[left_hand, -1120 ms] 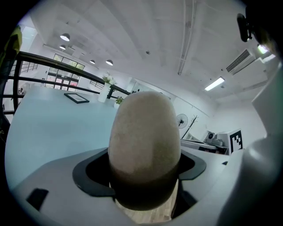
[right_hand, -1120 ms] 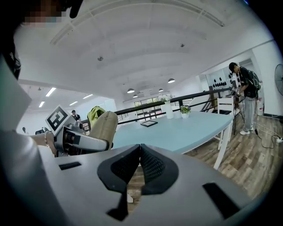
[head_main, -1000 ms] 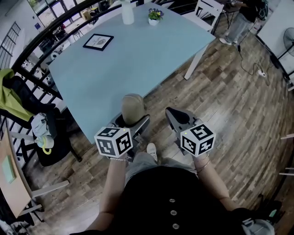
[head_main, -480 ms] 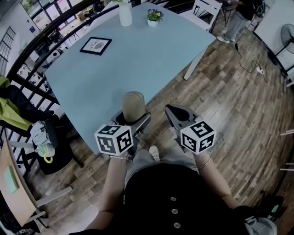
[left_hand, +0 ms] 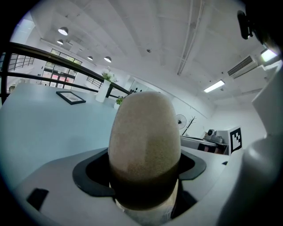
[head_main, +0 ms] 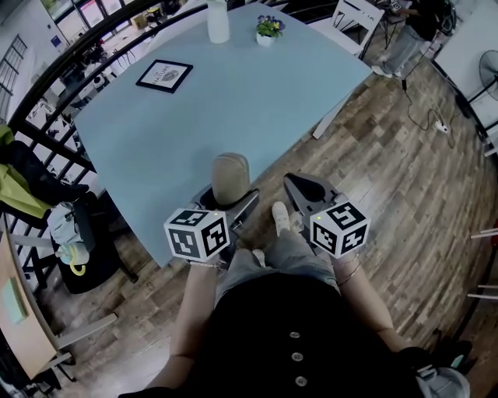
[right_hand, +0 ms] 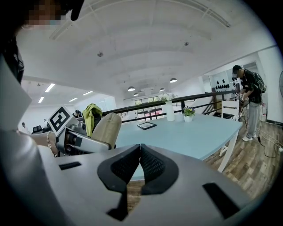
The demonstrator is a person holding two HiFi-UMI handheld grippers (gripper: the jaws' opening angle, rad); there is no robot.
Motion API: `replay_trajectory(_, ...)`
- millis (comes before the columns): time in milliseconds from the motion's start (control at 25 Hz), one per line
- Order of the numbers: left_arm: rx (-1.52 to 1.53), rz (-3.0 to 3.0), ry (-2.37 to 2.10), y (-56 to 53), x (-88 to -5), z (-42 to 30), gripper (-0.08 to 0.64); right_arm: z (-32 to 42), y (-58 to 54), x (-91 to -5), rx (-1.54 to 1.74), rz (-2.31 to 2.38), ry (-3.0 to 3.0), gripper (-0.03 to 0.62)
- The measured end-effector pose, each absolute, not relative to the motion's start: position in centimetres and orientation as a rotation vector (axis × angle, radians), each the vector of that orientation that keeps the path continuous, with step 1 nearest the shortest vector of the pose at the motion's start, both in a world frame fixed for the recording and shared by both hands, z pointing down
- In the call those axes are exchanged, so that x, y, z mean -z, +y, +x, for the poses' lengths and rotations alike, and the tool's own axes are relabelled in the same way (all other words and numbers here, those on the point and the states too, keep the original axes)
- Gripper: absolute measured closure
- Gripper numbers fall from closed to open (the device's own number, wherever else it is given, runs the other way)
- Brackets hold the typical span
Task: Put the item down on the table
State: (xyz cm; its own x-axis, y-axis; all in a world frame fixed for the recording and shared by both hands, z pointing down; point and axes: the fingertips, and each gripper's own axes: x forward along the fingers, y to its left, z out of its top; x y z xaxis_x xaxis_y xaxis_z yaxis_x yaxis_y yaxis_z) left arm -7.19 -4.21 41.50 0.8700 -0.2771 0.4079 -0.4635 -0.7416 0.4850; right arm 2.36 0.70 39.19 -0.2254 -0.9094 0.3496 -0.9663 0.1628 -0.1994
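A tan, rounded, egg-shaped item (head_main: 230,175) stands upright between the jaws of my left gripper (head_main: 228,200), which is shut on its lower part. In the left gripper view the item (left_hand: 144,145) fills the middle and hides the left gripper's (left_hand: 142,178) pads. It hangs over the near edge of the light blue table (head_main: 233,101), above the tabletop. My right gripper (head_main: 300,183) is beside it to the right, over the wooden floor, shut with nothing in it. In the right gripper view, the right gripper's (right_hand: 140,155) pads touch.
On the far part of the table are a framed picture (head_main: 164,75), a white vase (head_main: 218,23) and a small flower pot (head_main: 268,31). A black chair with clothes (head_main: 47,210) stands left of the table. A white chair (head_main: 350,19) and a person (right_hand: 250,103) are at the far right.
Both grippers have shifted slightly right and toward the table, with the item still held. A shoe has stepped forward between the grippers.
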Motion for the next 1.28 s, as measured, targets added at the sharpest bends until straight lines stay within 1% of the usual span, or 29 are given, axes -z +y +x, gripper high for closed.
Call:
replay_trajectory(320, -0.391, 2.432, -0.613, -8.4, -41.4, -5.2, 0.142, 4.4, -4.9, -39.1, -0.531, 1.781, -2.341, 0.588)
replay_trajectory(640, -0.370, 2.372, -0.740, -13.9, -42.6, -2.4, 0.141, 8.0, -11.7, -40.0, -0.534, 1.667, -2.418, 0.588)
replay_trajectory(1000, -0.312, 2.291, -0.927, -21.1, -41.9, 0.4, 0.141, 10.8, -20.2, -38.8, -0.498, 1.456, -2.534, 0.588)
replay_trajectory(1280, -0.253, 2.230, -1.060, -25.7, -41.8, 2.5, 0.141, 12.3, -25.4, -39.7, -0.514, 1.234, -2.603, 0.587)
